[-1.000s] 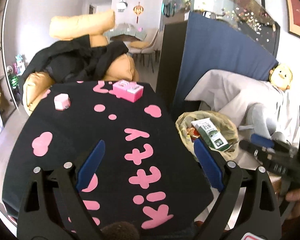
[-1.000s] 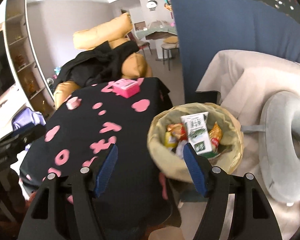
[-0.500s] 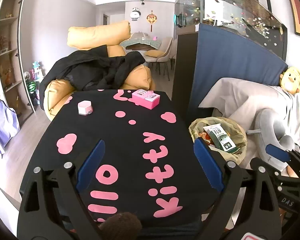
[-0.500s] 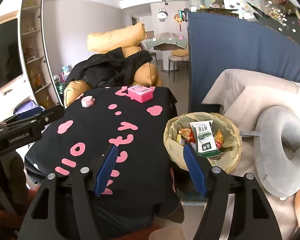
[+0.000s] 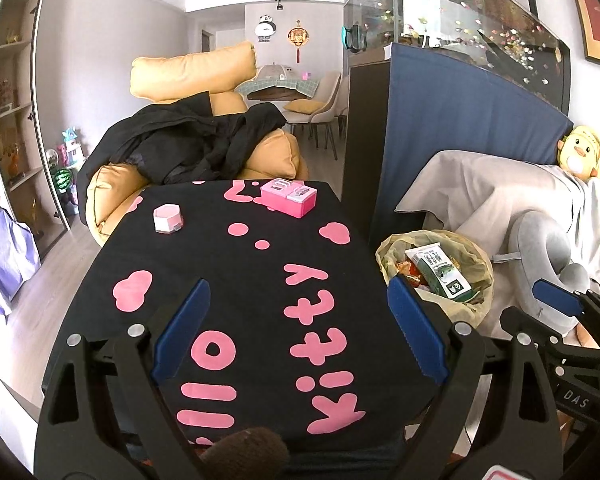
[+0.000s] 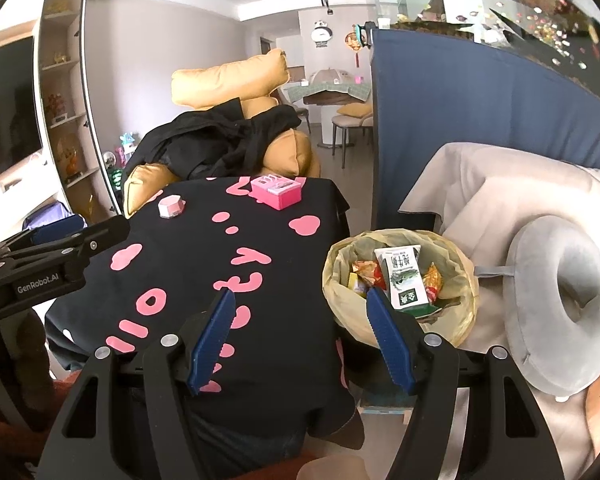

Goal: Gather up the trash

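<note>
1. The trash sits in a bin [image 6: 400, 280] lined with a yellowish bag, standing on the floor just off the table's right edge, between the table and the covered sofa.
2. On top of the heap lies a green-and-white milk carton [image 6: 404, 280], tilted, its printed face up; around it are small red, orange and yellow wrappers [image 6: 366, 272]. The same carton [image 5: 440, 272] shows in the left wrist view too, leaning on the bin's far side.
3. The right gripper [image 6: 300, 336] hangs with its blue fingers spread wide and holding nothing; one pad is over the table's near right corner, the other over the bin's near rim.
4. The left gripper [image 5: 300, 336] is also spread wide and empty, above the near edge of the table, its right pad reaching towards the bin.
5. The table [image 5: 236, 272] wears a black cloth with pink letters and hearts.
6. Near its far edge stands a pink box [image 5: 288, 196], and a small pink hexagonal case [image 5: 168, 219] sits towards the far left corner, well apart from the box.
7. Behind the table's far edge is a tan armchair with a black jacket [image 5: 188, 144] thrown over it.
8. On the sofa, just right of the bin, lies a grey neck pillow [image 6: 560, 300].
9. A blue panel [image 6: 460, 120] rises behind the bin.
</note>
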Demonstrator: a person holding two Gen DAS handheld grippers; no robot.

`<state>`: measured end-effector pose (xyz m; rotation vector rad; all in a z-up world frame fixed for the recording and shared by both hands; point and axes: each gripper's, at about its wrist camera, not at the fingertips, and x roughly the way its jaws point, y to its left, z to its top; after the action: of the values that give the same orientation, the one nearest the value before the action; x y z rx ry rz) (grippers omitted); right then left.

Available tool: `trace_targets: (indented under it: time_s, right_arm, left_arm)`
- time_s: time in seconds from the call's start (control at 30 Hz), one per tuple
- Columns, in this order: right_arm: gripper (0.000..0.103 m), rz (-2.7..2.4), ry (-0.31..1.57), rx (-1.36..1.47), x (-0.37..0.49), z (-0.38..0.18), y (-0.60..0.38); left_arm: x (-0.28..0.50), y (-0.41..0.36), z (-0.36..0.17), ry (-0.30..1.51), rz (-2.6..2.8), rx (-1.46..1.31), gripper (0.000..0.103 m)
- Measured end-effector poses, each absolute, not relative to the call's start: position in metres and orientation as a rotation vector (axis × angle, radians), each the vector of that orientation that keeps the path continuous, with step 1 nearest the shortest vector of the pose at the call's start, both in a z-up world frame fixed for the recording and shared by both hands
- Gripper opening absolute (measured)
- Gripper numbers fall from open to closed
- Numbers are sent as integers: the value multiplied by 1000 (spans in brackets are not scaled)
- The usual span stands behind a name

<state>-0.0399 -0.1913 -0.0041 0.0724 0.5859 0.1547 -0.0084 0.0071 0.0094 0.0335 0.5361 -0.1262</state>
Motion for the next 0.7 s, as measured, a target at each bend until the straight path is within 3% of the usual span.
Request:
trace_targets:
  time_s: [0.7]
  right_arm:
    - [65,145,579,93,-42,-6,-197]
  left_arm:
    - [-8,5,10,538,-125,38,86]
